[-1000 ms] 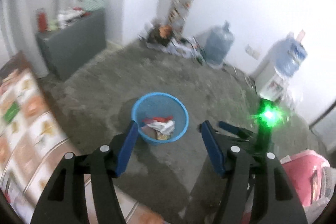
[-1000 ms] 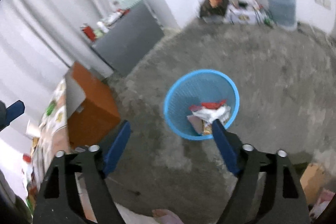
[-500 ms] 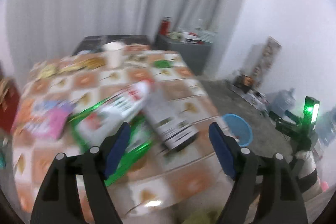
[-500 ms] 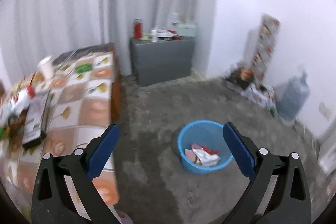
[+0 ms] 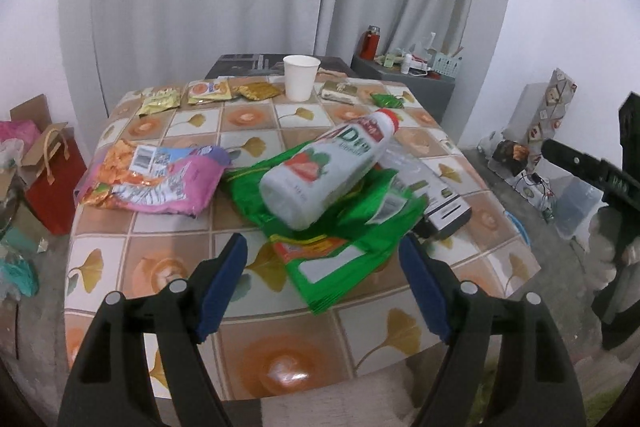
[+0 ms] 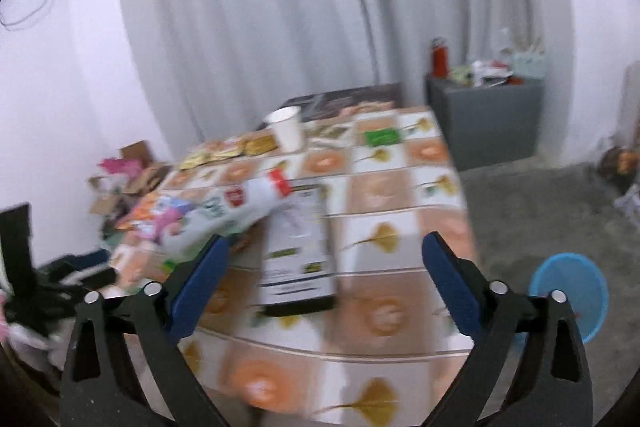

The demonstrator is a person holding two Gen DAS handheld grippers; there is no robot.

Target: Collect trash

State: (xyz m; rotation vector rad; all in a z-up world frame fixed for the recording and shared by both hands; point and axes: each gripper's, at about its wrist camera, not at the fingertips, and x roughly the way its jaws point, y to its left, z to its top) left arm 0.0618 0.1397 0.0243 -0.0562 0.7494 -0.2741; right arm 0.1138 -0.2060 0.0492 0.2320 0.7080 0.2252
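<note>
- Both the left gripper [image 5: 322, 269] and the right gripper [image 6: 326, 267] are held with fingers spread wide and nothing between them.
- Nearest on the table [image 5: 280, 355], a green snack bag [image 5: 340, 267] is seen; it is judged light, limp and crinkly, best pinched at its near edge.
- On it lies a tipped yogurt bottle [image 5: 326, 171], judged light, stiff and slippery, best taken across its body.
- Farthest stands a paper cup [image 5: 300, 77], judged crushable.

Each black tool [image 5: 322, 267] has blue pads [image 5: 224, 283] and silver screws
</note>
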